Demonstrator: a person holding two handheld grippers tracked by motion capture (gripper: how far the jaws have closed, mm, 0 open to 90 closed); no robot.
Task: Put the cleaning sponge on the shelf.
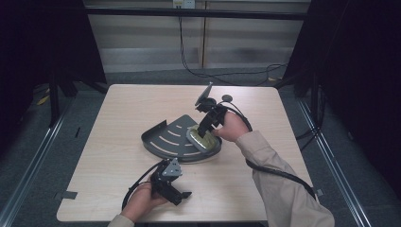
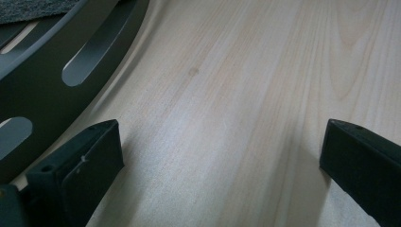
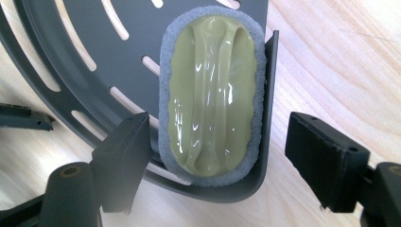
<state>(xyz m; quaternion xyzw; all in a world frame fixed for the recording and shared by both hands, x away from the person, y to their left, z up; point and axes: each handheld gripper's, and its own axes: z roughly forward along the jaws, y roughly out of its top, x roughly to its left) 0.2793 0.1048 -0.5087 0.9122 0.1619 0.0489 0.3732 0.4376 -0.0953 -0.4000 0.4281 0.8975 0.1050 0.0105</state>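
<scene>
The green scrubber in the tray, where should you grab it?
Grip the scrubber across its raised green handle ridge, coming straight down from above. It lies flat in the dark tray, tight against the tray's side wall, so side approaches look blocked. The right hand-held gripper hangs open above it.

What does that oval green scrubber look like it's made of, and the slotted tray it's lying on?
The scrubber looks like a glossy olive plastic grip, given its bright highlights, on a fuzzy blue-grey foam or fibre pad. The slotted tray appears to be thin sheet metal in matte dark grey, with clean-cut slots and a bent-up rim, though moulded plastic is possible.

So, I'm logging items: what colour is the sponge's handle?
Glossy olive green handle on a grey sponge; clearest in the right gripper view.
</scene>
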